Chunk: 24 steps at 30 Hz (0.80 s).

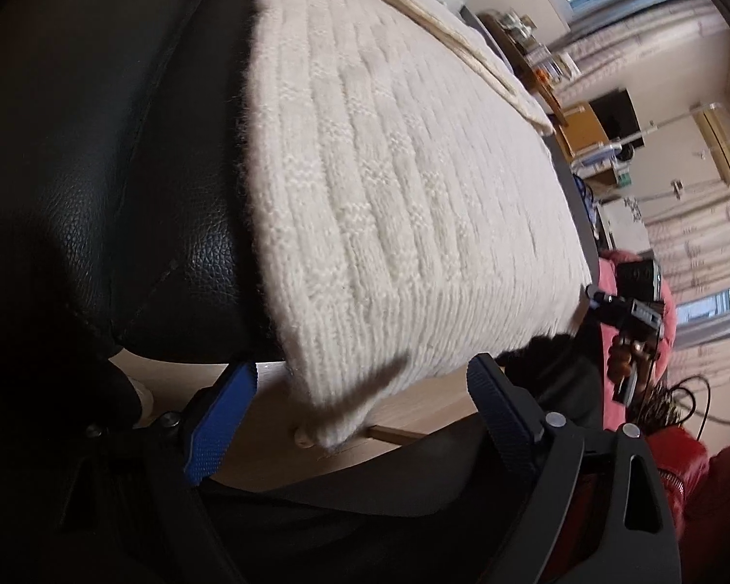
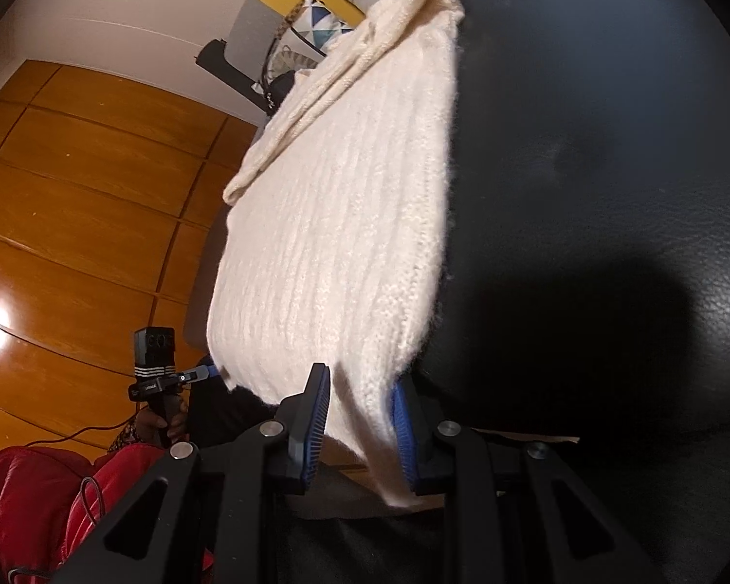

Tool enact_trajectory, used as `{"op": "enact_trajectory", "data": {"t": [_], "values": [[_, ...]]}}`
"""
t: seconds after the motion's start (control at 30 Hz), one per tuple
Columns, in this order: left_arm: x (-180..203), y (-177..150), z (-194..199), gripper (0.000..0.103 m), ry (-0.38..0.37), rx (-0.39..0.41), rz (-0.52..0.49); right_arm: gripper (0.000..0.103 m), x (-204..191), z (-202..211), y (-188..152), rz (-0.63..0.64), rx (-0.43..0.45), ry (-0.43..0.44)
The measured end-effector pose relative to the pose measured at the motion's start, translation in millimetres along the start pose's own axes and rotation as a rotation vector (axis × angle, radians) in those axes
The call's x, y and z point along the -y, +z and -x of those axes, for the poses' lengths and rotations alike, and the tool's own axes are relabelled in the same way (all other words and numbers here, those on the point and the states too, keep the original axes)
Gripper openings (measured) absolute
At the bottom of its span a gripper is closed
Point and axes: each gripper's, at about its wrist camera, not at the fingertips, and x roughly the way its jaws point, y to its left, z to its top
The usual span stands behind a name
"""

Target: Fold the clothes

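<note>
A black leather sofa seat (image 1: 121,185) filled the space ahead of both grippers, and a cream ribbed knit sweater (image 1: 389,185) lay flat along it, its hem hanging just past the seat's front edge toward the grippers. The right gripper (image 2: 360,418) was clenched on the hem corner nearest it, blue pads pressing the knit from both sides. The left gripper (image 1: 360,418) stood wide and released; the other hem corner dangled between its fingers (image 1: 219,418) without either pad touching it.

The likeliest trouble, as I judged it, was a lopsided lift: with only one corner pinched, any pull from the right would drag the sweater askew or slide it off the slick leather. The loose, fuzzy corner could also slip out if the left jaws closed too shallow, or catch only one layer.

Beyond the sweater's far end lay patterned cushions (image 2: 316,24). Beneath the left gripper ran a pale wooden edge (image 1: 413,418), close enough to foul a low approach. A red padded sleeve (image 2: 34,496) sat beside the right gripper.
</note>
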Motion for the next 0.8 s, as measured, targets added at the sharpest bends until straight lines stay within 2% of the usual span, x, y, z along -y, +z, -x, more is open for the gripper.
{"op": "enact_trajectory", "data": {"t": [0.03,0.07,0.1,0.13,0.17,0.27,0.3,0.4,0.63,0.8], "values": [[1.4,-0.2,-2.6,0.087,0.005,-0.010,0.002,0.024,-2.8,-1.7,-0.1,0.009,0.000,-0.001],[2.3,-0.3,-5.8,0.074,-0.001,-0.027,0.002,0.023,-5.7,-3.9,-0.3,0.018,-0.001,-0.002],[3.2,-0.5,-9.3,0.049,-0.010,-0.046,0.001,0.023,-9.0,-7.6,-0.6,0.029,-0.007,-0.002],[4.8,-0.1,-12.3,0.034,-0.011,-0.058,-0.005,0.022,-12.3,-11.6,-0.8,0.039,-0.014,-0.004],[6.7,0.5,-15.0,0.025,-0.008,-0.067,-0.014,0.020,-15.5,-15.6,-0.8,0.049,-0.020,-0.011],[10.8,1.6,-16.4,0.024,-0.002,-0.069,-0.030,0.016,-19.6,-20.5,0.7,0.049,-0.017,-0.028],[10.4,1.0,-15.3,0.018,-0.009,-0.066,-0.028,0.015,-19.7,-20.0,0.9,0.042,-0.013,-0.037],[10.9,-0.6,-4.9,0.014,-0.045,-0.013,-0.033,0.011,-18.7,-17.8,-0.2,0.021,0.007,-0.043],[23.2,-0.3,25.5,0.013,-0.158,0.156,-0.067,0.011,-3.7,-15.1,-4.4,-0.091,0.073,0.075],[39.8,-0.6,48.2,0.012,-0.262,0.262,-0.127,0.011,-13.3,-9.5,-3.2,-0.074,0.108,0.178]]}}
